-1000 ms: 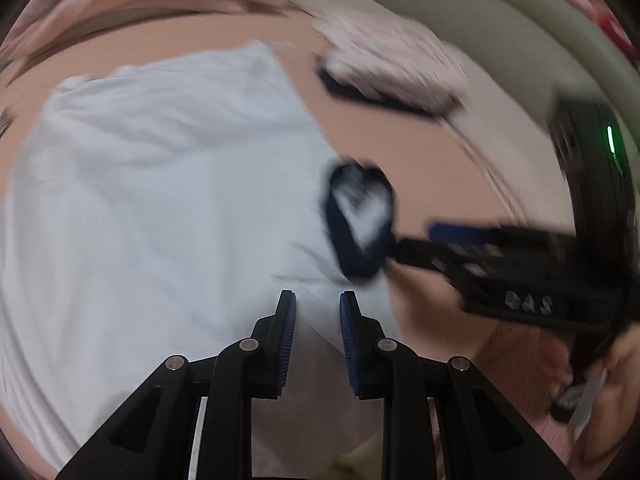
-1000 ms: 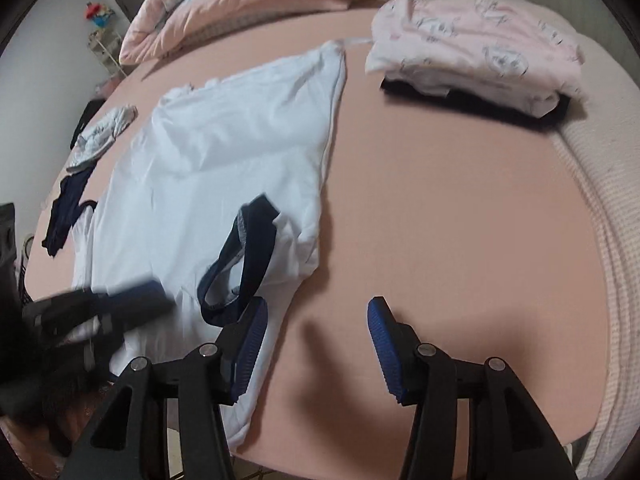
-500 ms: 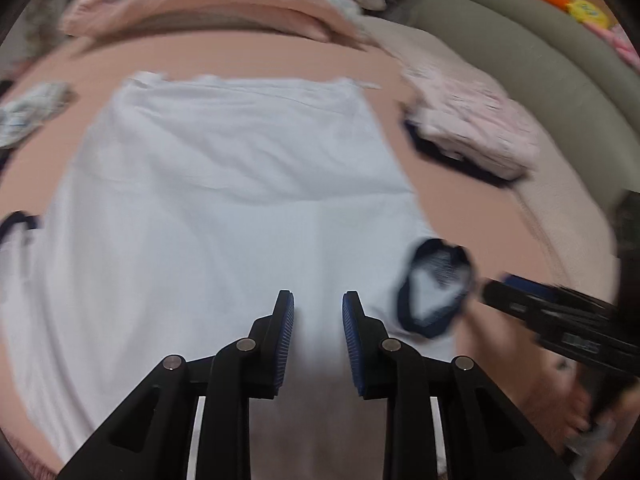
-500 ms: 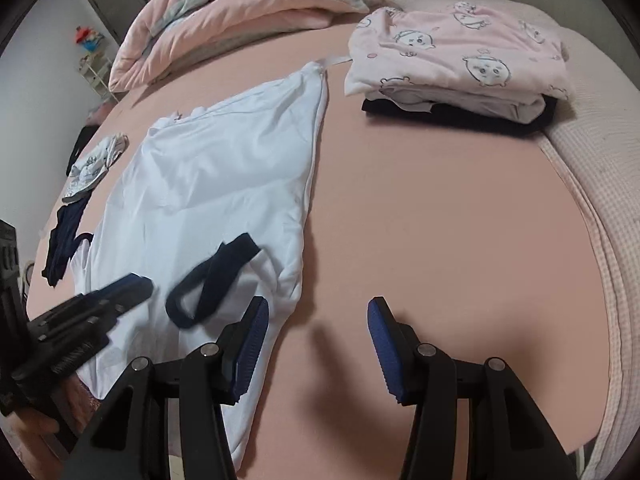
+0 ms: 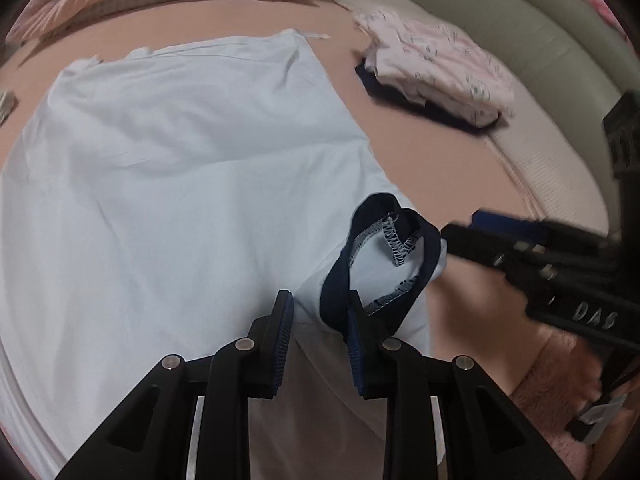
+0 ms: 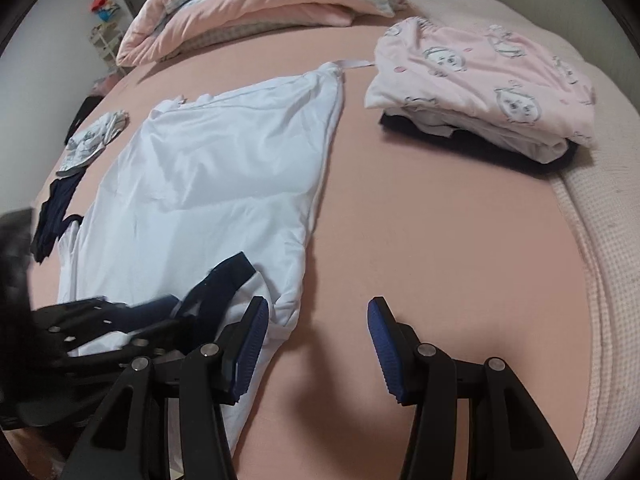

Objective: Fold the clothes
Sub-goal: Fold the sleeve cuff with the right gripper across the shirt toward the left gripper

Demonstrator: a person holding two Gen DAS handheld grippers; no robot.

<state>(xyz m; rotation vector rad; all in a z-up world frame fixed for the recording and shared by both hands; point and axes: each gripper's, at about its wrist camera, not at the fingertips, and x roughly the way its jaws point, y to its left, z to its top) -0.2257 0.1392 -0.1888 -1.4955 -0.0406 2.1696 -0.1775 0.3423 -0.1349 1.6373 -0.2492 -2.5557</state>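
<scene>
Fingers of the left gripper (image 5: 320,322) sit slightly apart, holding nothing, just left of the shirt's dark collar (image 5: 376,264); the right gripper (image 6: 316,334) hangs open, maybe farther off.

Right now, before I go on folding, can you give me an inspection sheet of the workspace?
Surface: pink bed sheet, mostly bare on its right side.
Job's things: white shirt spread flat, its navy collar nearest the grippers; folded pile topped by pink pyjamas.
Clutter: small patterned garment and dark garment at the left edge.
Grippers: left gripper open over the collar; right gripper open, empty.
Cables: nothing seen.
Surroundings: folded quilt at the far end.
</scene>
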